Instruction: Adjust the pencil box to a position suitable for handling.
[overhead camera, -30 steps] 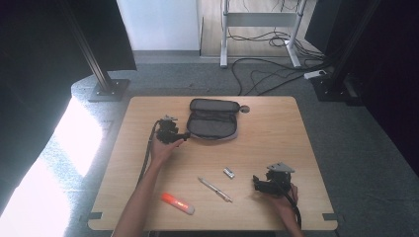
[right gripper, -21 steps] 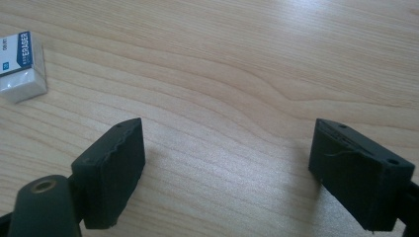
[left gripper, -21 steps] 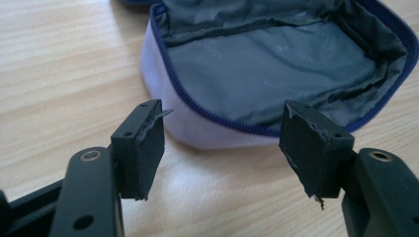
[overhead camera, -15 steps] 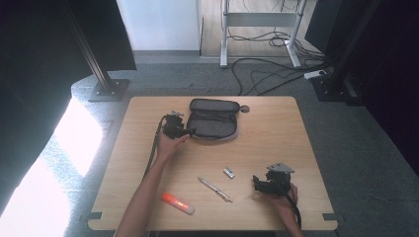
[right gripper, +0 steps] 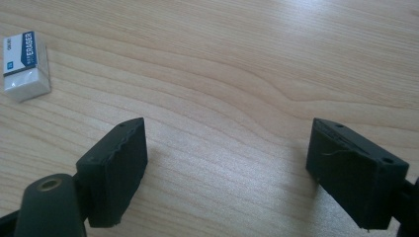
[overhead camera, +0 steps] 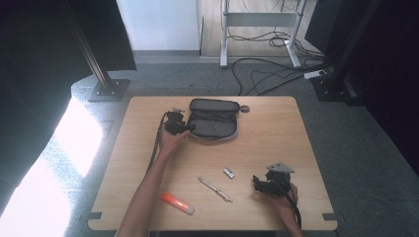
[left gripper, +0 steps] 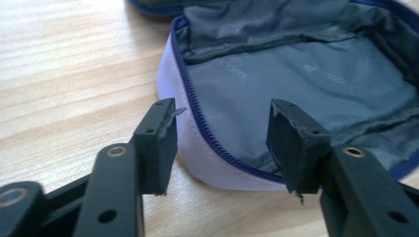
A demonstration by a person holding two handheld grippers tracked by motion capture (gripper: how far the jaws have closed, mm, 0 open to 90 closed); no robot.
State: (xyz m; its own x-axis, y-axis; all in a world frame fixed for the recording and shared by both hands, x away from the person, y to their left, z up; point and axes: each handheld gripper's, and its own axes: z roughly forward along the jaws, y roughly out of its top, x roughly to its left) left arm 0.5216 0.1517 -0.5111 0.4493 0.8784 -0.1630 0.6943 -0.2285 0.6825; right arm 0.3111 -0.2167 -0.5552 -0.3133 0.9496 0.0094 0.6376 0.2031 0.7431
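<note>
- The table (overhead camera: pixel 276 123) looks like pale wood with a smooth, matt grain.
- The pencil case (left gripper: pixel 306 74) is grey cloth inside, soft and creased, with a matt sheen; a blue zip runs along its pale rim.
- The left gripper (left gripper: pixel 220 143) has matt black plastic jaws; the rubbery pads look worn and frayed at the edges.
- The right gripper (right gripper: pixel 227 163) has the same matt black jaws.
- The eraser (right gripper: pixel 25 66) is white and smooth, in a printed paper sleeve.

Open pencil case (overhead camera: pixel 213 118) blocks the left hand-held gripper (overhead camera: pixel 184 129).
</note>
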